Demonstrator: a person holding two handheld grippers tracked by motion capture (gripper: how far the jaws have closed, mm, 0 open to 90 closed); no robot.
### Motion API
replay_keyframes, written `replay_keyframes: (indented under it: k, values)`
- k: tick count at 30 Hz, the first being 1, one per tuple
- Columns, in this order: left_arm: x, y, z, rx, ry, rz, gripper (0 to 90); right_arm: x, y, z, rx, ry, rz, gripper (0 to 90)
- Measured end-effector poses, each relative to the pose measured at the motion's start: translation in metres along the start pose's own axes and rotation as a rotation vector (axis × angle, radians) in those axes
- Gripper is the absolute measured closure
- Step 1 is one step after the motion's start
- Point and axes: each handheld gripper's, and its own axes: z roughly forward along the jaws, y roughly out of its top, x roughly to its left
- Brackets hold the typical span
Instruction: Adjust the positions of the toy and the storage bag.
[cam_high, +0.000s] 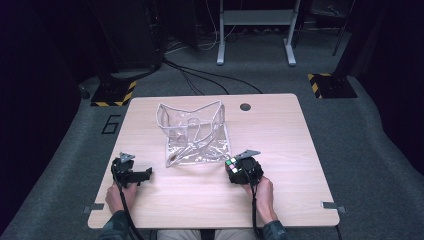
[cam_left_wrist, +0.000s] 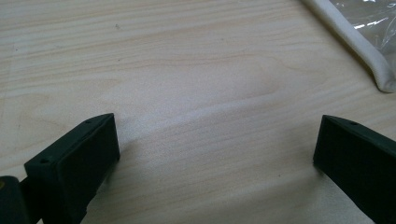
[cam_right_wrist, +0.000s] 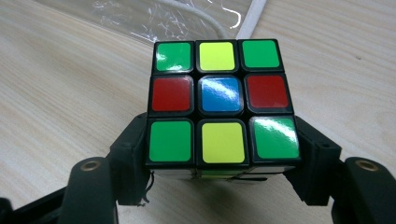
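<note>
**Cube clamped in my right claw, clear pouch lying ahead**

My right claw (cam_right_wrist: 223, 161) is clamped on a Rubik's cube (cam_right_wrist: 219, 102), one black jaw pressed against each side of its lowest row. The cube is hard, glossy plastic: square stickers set in a black grid with rounded corners. The face towards my camera shows green corners, yellow at the top and bottom middles, red at the two sides and blue in the centre. As a cube it has no long axis; that face tilts up and back at me, its far edge aimed at the pouch. It sits over the near right part of the worktop (cam_high: 280, 130), just beside the pouch's near right corner.

The pouch (cam_high: 195, 135) is crinkled, see-through film with a soft white fabric trim (cam_left_wrist: 355, 44) along its edges, and its mouth stands open on the far side.

My left claw (cam_left_wrist: 217, 140) rests low over the pale wood-grain surface, its ribbed black jaws wide apart with nothing between them.
</note>
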Motion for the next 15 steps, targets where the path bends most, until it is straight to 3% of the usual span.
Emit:
replay_keyframes:
  k: [9,15]
  values:
    - [-0.0001,0.0,0.0,0.0,0.0,-0.001,0.1,0.0016,0.0,0.0,0.005,0.014,0.001,16.6]
    - [-0.0001,0.0,0.0001,0.0,-0.001,-0.002,0.1,0.0014,0.001,-0.0058,-0.012,0.029,-0.004,13.4]
